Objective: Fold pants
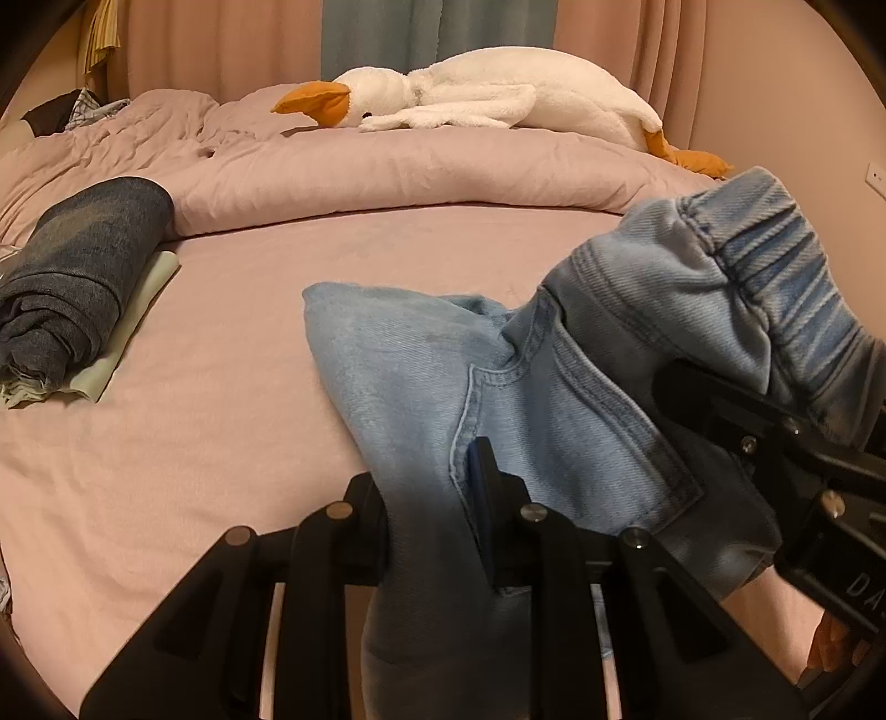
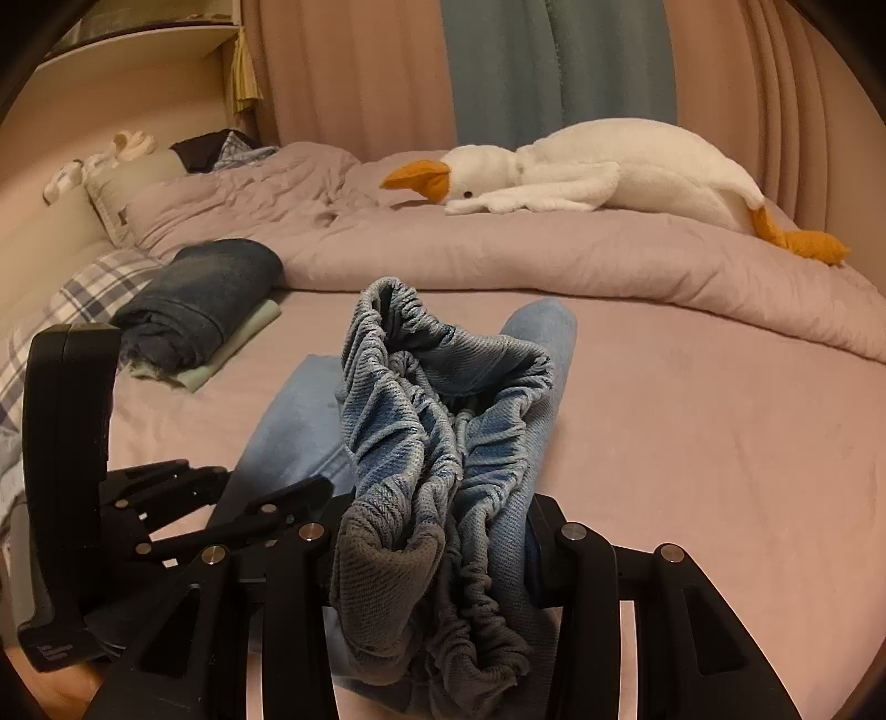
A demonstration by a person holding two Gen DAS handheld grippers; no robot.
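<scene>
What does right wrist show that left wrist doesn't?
Only right wrist: the bunched elastic waistband seen from inside, plaid pillow, shelf, and the left gripper from the side.

Only left wrist: the jeans' outer seam, wall outlet, and the right gripper from the side.

Both: light blue jeans clamped by both grippers, folded dark jeans, plush goose, pink duvet.
</scene>
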